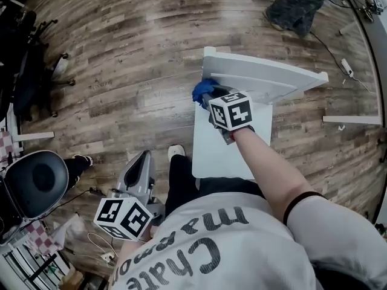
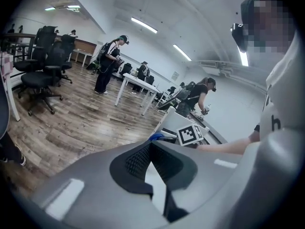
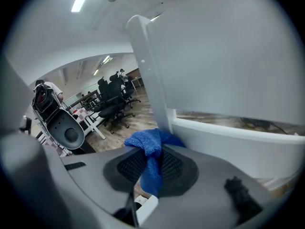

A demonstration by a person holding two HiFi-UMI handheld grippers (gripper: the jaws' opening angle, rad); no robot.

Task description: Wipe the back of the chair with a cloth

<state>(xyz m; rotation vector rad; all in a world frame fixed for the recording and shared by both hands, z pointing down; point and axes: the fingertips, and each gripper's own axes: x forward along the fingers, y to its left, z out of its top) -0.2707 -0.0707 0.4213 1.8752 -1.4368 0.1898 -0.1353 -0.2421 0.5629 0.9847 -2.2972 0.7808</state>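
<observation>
A white chair stands in front of me, its back (image 1: 266,77) at the far side and its seat (image 1: 217,150) nearer. My right gripper (image 1: 208,96) is shut on a blue cloth (image 1: 202,91) and holds it against the left end of the chair back. In the right gripper view the cloth (image 3: 143,140) bunches out between the jaws of the right gripper (image 3: 153,156), beside the back's upright edge (image 3: 152,80). My left gripper (image 1: 144,161) hangs low at the left, away from the chair. Its jaws meet with nothing between them (image 2: 151,144).
A black office chair (image 1: 36,180) stands at lower left, and more black chairs (image 1: 27,71) at the far left. A person (image 1: 299,5) stands beyond the white chair. A white board (image 1: 351,119) and cables lie on the wood floor at right. My shoe (image 1: 176,152) is beside the seat.
</observation>
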